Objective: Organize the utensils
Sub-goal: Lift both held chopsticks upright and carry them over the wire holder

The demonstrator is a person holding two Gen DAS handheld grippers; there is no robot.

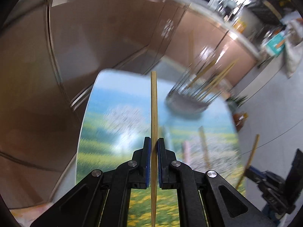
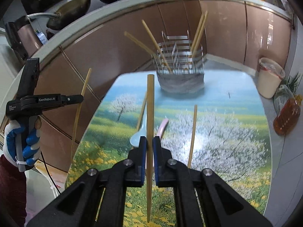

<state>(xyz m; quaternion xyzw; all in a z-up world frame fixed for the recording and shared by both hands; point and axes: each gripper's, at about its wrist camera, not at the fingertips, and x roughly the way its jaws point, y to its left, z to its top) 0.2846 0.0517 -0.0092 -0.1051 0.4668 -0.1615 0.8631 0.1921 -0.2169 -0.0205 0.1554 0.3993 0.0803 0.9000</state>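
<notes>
Chopsticks — one clamped in left gripper (image 1: 154,149), one in right gripper (image 2: 149,147), both above table (image 2: 246,98) | wire holder (image 2: 180,64) at far end, several sticks already in | risk: thin stick pivots in pads, tip catches wire rim — misses slot or tips holder | loose chopstick (image 2: 193,132), spoons (image 2: 140,132) left on table

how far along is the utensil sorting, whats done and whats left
Done: several chopsticks already stand in the wire holder. In hand: the left gripper and the right gripper are each shut on one chopstick. Left: two loose chopsticks, a pale blue spoon and a pink spoon lie on the table.
</notes>
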